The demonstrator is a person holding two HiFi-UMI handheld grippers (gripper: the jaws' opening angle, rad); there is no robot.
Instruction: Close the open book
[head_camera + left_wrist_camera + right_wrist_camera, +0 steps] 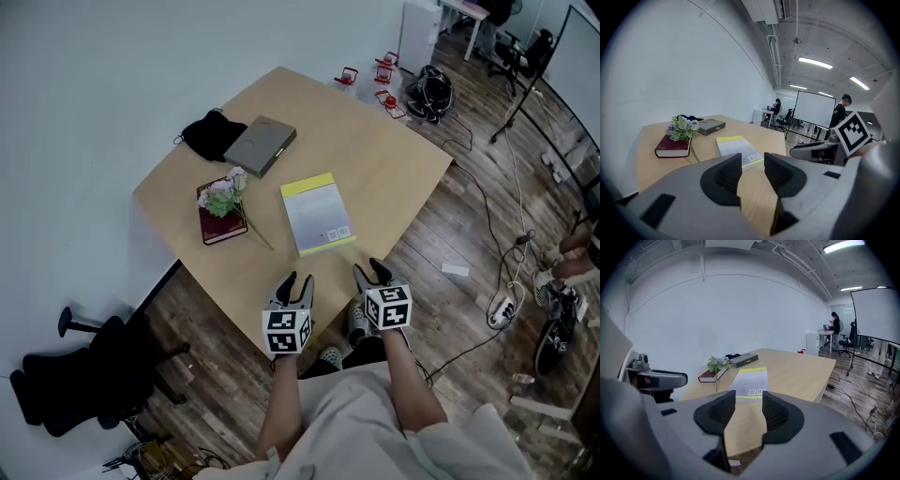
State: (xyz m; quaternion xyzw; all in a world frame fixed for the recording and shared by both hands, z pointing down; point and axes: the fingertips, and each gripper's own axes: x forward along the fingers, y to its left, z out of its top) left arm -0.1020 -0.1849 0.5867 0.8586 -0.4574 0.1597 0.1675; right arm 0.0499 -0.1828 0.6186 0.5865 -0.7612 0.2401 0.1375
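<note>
A white book with yellow bands lies shut and flat near the table's front edge; it also shows ahead of the jaws as the book and the book. My left gripper hovers over the front edge, short of the book, jaws apart with nothing between them. To its right, my right gripper is held the same way, open and empty. Neither gripper touches the book.
On the wooden table lie a dark red book with a flower sprig on it, a grey box and a black cloth. A black chair stands at lower left. Cables and small items litter the floor on the right.
</note>
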